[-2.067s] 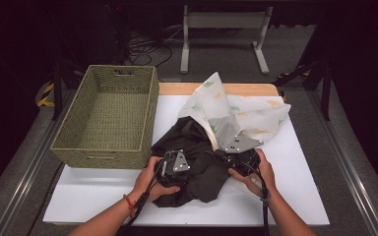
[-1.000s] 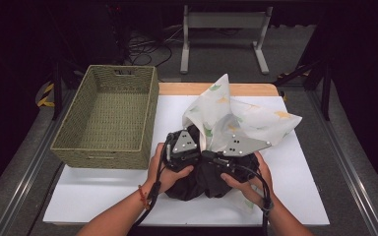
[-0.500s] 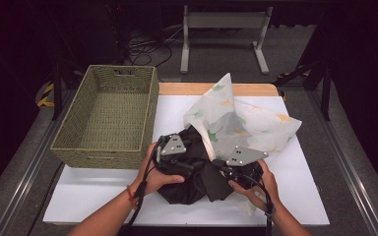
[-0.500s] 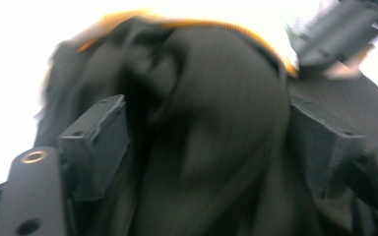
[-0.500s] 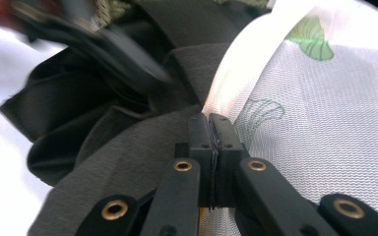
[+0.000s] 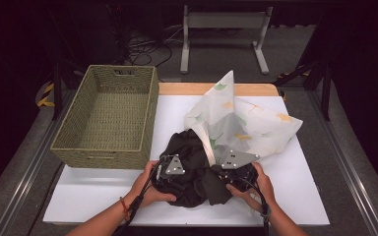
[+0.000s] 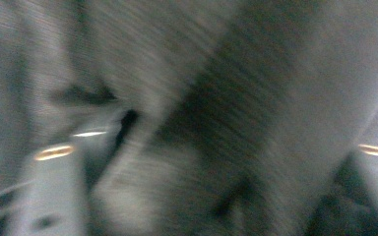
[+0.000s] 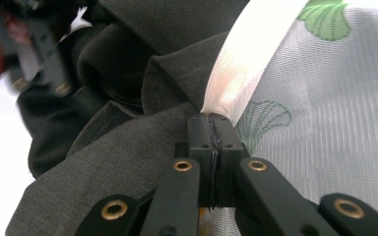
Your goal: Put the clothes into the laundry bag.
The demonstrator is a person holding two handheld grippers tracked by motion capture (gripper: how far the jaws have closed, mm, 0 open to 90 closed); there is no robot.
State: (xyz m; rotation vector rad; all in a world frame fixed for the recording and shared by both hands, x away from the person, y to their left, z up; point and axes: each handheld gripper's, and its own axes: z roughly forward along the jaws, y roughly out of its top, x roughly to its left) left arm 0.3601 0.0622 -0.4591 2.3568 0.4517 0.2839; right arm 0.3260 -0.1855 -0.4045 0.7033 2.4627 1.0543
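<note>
A dark grey garment [image 6: 194, 172] lies bunched on the white board, partly inside a white mesh bag [image 6: 248, 125] printed with green and yellow leaves. My right gripper [image 6: 224, 167] is shut on the bag's white edge band [image 8: 241, 64], and its jaws [image 8: 210, 123] stand pressed together at the garment's side. My left gripper [image 6: 174, 169] is sunk into the garment's left side. In the blurred left gripper view its jaws [image 7: 216, 142] stand apart with dark cloth [image 7: 236, 98] between them, and they have just been closing.
A green woven basket [image 6: 103, 157] stands on the left of the white board [image 6: 300, 191], close to the garment. A wooden strip [image 6: 177, 88] runs along the far edge. A metal frame [image 6: 221, 19] stands on the floor beyond.
Both hands have come down and nearer to me, pressing the garment lower onto the board. The bag's opening has sunk with the right gripper.
</note>
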